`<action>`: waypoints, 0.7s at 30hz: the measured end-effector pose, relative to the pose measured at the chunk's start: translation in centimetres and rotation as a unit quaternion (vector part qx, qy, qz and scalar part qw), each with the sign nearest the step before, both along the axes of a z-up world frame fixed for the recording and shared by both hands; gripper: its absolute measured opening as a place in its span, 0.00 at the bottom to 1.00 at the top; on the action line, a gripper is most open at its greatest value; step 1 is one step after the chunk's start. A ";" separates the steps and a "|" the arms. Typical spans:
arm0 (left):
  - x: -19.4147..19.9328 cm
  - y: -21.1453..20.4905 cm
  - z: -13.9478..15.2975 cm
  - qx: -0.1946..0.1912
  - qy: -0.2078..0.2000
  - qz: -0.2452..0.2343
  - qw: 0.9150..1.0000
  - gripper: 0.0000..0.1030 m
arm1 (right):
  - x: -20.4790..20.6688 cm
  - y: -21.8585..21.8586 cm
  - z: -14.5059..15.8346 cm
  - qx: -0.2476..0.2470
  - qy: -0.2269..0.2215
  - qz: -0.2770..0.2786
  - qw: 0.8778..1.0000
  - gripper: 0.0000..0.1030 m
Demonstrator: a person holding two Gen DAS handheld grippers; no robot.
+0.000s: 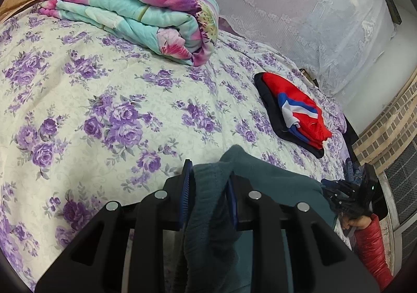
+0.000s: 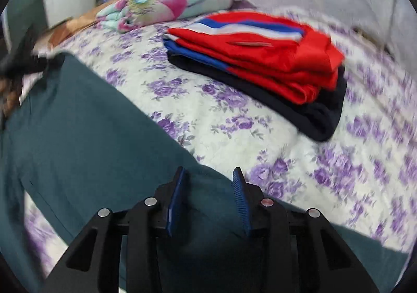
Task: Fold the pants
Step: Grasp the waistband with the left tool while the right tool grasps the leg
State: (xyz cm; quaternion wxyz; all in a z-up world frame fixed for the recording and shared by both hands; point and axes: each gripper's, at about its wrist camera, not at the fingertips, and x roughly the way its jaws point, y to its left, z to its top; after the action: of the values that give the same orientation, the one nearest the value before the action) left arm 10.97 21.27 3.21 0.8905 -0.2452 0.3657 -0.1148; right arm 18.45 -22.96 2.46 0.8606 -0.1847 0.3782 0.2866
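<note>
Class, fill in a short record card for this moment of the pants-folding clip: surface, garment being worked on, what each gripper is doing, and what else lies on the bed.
surface: bed with purple-flowered bedspread
garment: teal pants, partly spread on the bed
left gripper: jaws shut on a bunch of the teal pants
right gripper: jaws apart, teal cloth between them, not visibly pinched
folded pile: red garment on top of a dark garment
far end: folded floral quilt

The right wrist view is smeared by motion, so the bedspread [image 2: 365, 136] flowers blur toward its right edge. The teal pants [image 2: 78, 136] run off the left and bottom edges there. Whether the right gripper's [image 2: 209, 183] fingers [image 2: 241, 199] press the cloth cannot be told.
</note>
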 end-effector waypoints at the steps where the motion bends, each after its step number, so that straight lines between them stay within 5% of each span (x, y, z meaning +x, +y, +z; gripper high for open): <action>1: 0.1 0.0 -0.1 0.000 0.002 -0.001 1.000 0.22 | 0.0 0.1 0.0 -0.004 -0.002 0.003 1.000 0.39; 9: 0.3 0.3 -0.3 -0.011 0.006 0.003 1.000 0.22 | -0.2 1.2 -0.3 -0.037 -0.010 0.017 0.999 0.37; 12: 0.3 0.4 -0.2 -0.007 0.001 0.002 1.000 0.22 | 0.2 1.0 -0.2 -0.025 0.007 -0.003 1.000 0.30; 14: 0.0 0.3 0.1 -0.006 -0.008 0.001 1.000 0.21 | -0.3 1.4 0.1 -0.034 0.006 -0.011 0.999 0.04; 21: -1.4 0.1 1.4 0.001 -0.049 0.000 0.999 0.20 | -5.2 0.8 4.4 -0.020 -0.044 -0.047 0.998 0.03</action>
State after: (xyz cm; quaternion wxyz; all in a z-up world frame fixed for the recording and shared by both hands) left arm 9.56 21.38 4.62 0.9076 -0.2388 0.3214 -0.1264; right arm 13.27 -22.19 6.86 0.8849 -0.1965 0.3542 0.2301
